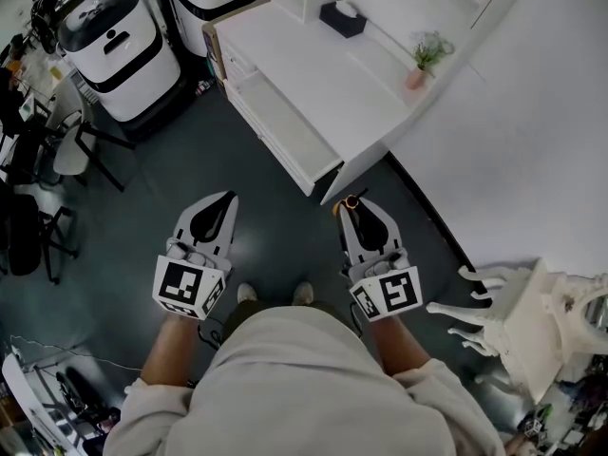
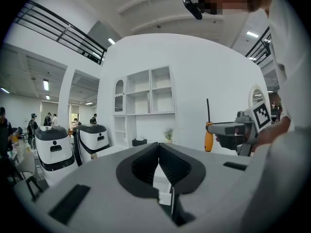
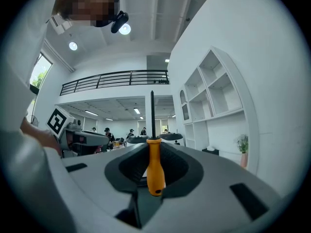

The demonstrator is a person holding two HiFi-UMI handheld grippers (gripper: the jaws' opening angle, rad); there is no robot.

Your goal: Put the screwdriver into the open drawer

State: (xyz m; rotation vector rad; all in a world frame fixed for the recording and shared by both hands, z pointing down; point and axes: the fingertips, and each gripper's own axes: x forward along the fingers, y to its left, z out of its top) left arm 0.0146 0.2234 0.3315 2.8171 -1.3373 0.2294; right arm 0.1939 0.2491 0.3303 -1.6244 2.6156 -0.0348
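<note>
You are pinching an orange-handled, black-shafted screwdriver [image 3: 155, 171] upright in your right tool [image 1: 352, 205]; your left tool [image 2: 159, 149] is hanging pressed together, empty, near the white open drawer [image 1: 285, 131]

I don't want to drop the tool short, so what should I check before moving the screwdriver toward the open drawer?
1. Screwdriver held in right gripper: ok, jaws shut on its orange handle.
2. Drawer open: ok.
3. Drawer floor bare: ok, by the head view.
4. Left gripper out of the path: ok, shut and empty.
5. Right gripper over the drawer: not ok, short of it.
</note>
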